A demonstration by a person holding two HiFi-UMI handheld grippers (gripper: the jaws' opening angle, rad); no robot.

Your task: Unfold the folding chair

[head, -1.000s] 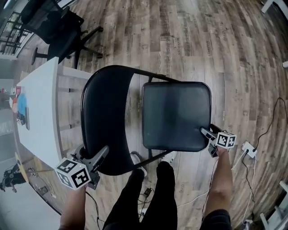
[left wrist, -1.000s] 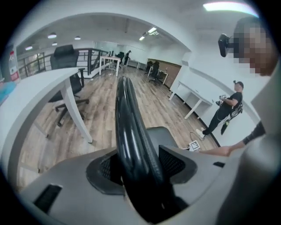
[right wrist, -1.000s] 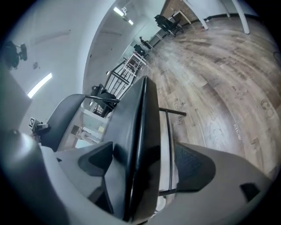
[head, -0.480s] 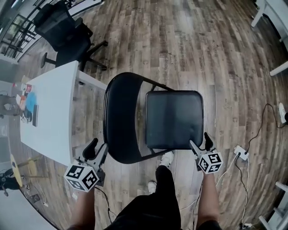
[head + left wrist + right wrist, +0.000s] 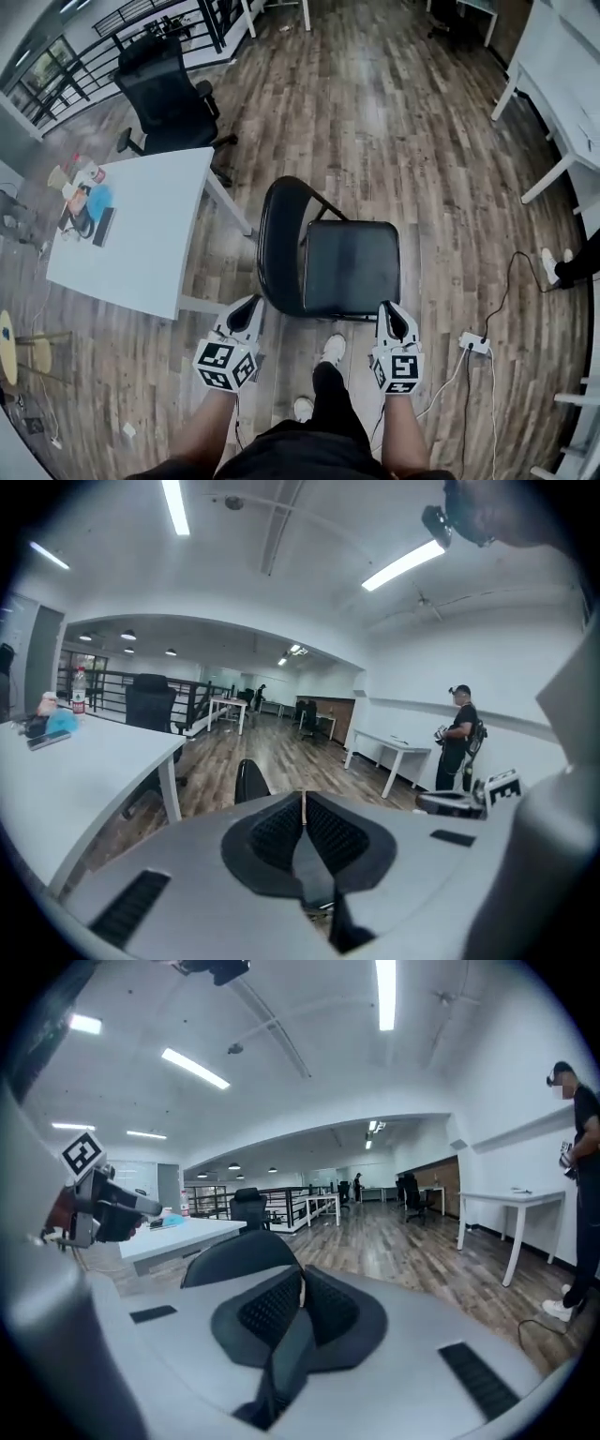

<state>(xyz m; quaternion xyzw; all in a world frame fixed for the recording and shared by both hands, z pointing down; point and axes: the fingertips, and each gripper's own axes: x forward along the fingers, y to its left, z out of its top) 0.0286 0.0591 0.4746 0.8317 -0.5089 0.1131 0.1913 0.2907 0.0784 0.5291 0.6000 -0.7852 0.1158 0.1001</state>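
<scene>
A second ago both claws were right on the chair, with their jaws wide open: the left one at the low edge of the back and the right one at the near right corner of the seat. Now both have let go and pulled back toward the person. The folding chair (image 5: 352, 267) stands open on the wood floor (image 5: 394, 122), its seat flat, the same as before. It looks smaller and farther off in the head view.

The left gripper (image 5: 251, 306) is closing. Its dark pads are almost together and nothing is between them. The right gripper (image 5: 390, 311) is closing too, and it is just as empty.

In the head view the chair sits just ahead of the two claws and fills the gap between them. The left claw points at the low left side of the round back, and the right claw points at the near right corner of the seat. Neither one has hold of the chair. In the left gripper view the top of the chair's back (image 5: 248, 782) pokes up past the claw's body; in the right gripper view the back (image 5: 239, 1255) shows the same way.

I cannot read any words. Each claw has a cube with black and white squares, and the small things on the white table (image 5: 141, 234) are too tiny to read.
</scene>
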